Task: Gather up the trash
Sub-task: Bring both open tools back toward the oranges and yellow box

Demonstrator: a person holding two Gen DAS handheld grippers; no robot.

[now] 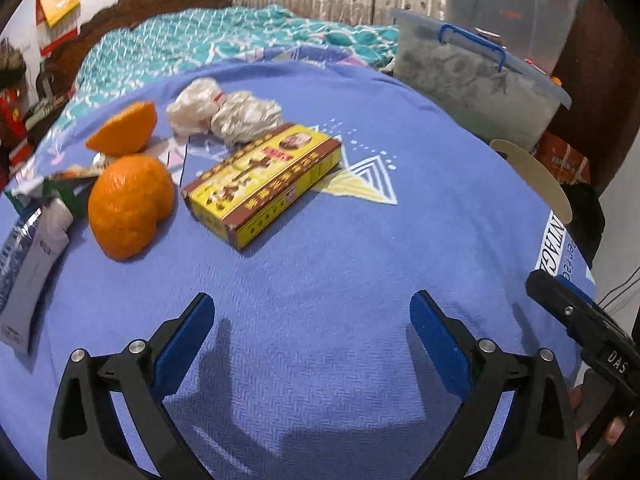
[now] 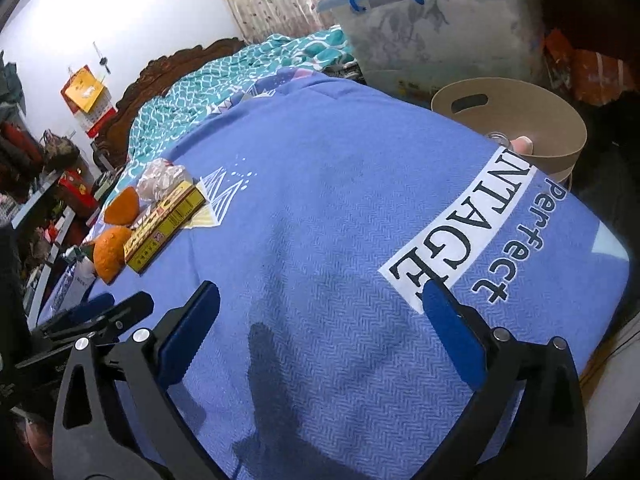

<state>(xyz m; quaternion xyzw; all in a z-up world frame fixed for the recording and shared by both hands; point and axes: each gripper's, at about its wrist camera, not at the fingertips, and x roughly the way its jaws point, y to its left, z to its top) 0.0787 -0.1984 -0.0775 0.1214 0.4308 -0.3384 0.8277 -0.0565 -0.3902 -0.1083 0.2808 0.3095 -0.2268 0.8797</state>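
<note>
Trash lies ahead of your left gripper (image 1: 312, 316) on the blue blanket (image 1: 320, 264): yellow box (image 1: 262, 184), crumpled plastic (image 1: 224, 112) just behind it, two orange peels (image 1: 130, 204) to its left, wrappers (image 1: 36, 220) at the far left. Your right gripper (image 2: 320, 304) hovers near the tan bin (image 2: 516, 120) at the blanket's edge. Both your jaws stand wide apart, holding nothing

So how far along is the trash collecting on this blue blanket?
Nothing looks collected yet. The left gripper and right gripper are open and empty. The yellow cardboard box, crumpled white plastic wrappers and two orange peel pieces remain for the round tan bin.
</note>
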